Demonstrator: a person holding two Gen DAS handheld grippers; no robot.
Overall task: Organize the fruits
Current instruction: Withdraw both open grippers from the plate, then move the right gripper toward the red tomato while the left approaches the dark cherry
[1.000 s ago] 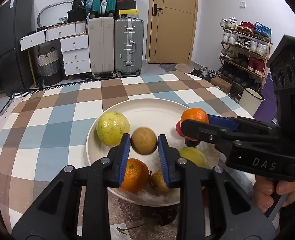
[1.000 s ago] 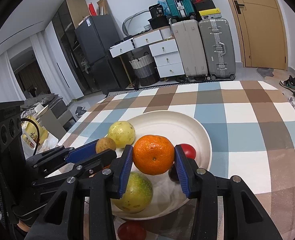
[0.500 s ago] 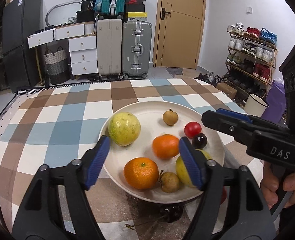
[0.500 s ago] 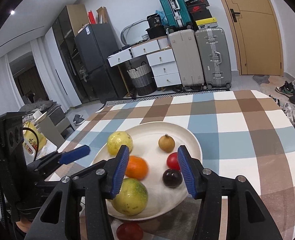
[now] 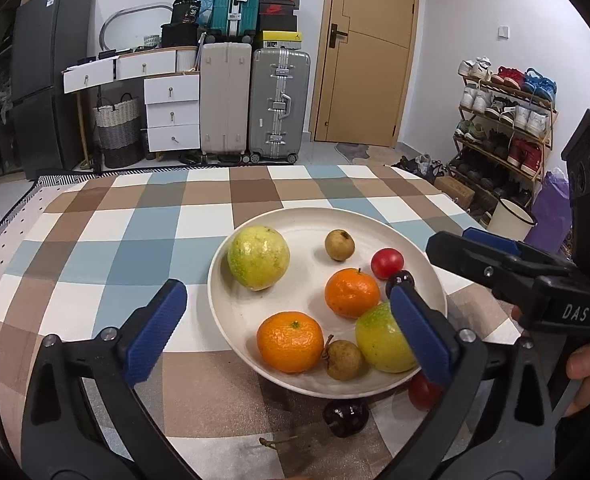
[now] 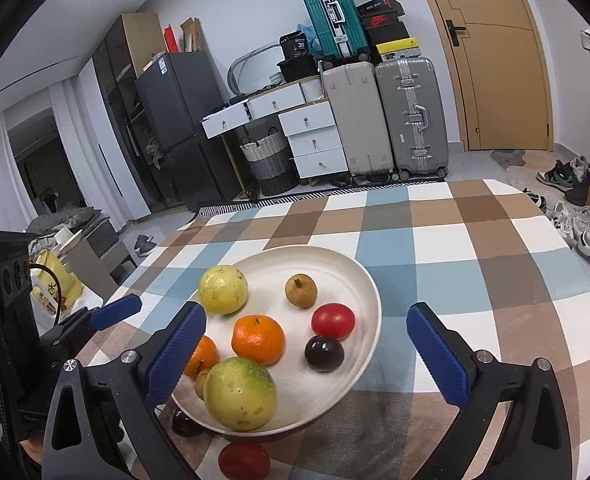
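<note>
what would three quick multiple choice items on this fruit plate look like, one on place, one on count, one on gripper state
1. Where is the dark cherry with a stem?
A on the plate
B on the tablecloth beside the plate
C in a gripper

2. How many oranges are on the plate?
A one
B two
C four

3. How are the left gripper and right gripper?
A both open, empty
B both shut on fruit
C only the left open

Key: B, it lies off the rim on the cloth; B, two orange fruits show; A, both jaws stand wide with nothing gripped.
</note>
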